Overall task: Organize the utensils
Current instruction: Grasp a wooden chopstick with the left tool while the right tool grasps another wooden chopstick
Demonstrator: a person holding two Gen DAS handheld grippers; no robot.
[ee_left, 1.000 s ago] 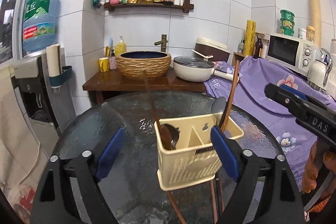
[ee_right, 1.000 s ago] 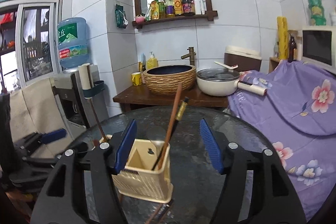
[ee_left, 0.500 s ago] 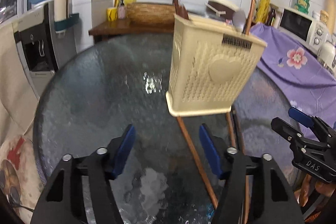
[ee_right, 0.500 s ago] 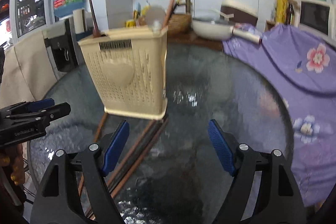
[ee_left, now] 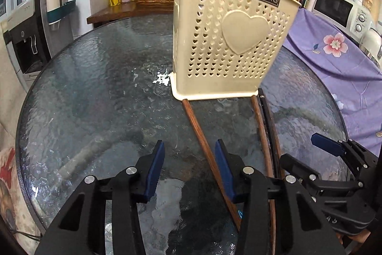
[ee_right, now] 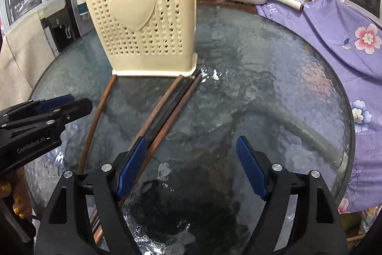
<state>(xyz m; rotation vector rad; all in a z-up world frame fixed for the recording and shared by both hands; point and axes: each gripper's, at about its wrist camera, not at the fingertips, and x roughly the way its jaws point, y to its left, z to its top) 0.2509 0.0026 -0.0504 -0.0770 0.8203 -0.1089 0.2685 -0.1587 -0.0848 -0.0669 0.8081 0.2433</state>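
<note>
- Left wrist view: the left gripper [ee_left: 189, 167] is closing its jaws over bare glass desk [ee_left: 95, 87], nothing between; a brown chopstick [ee_left: 203, 147] lies just right; the cream utensil holder [ee_left: 229, 40] stands beyond.
- Right wrist view: the right gripper [ee_right: 191, 166] has wide, empty jaws; three chopsticks [ee_right: 167, 109] lie by its left finger, near the holder [ee_right: 148, 25].

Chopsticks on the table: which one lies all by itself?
The brown chopstick nearest the left tongs lies alone, starting at the cream holder's left corner. The other chopsticks lie bunched together by its right corner.

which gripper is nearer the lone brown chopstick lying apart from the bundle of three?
Left. The left gripper has the lone chopstick beside its right pad, jaws closing, nothing between them. The right gripper sits by the bundle.
</note>
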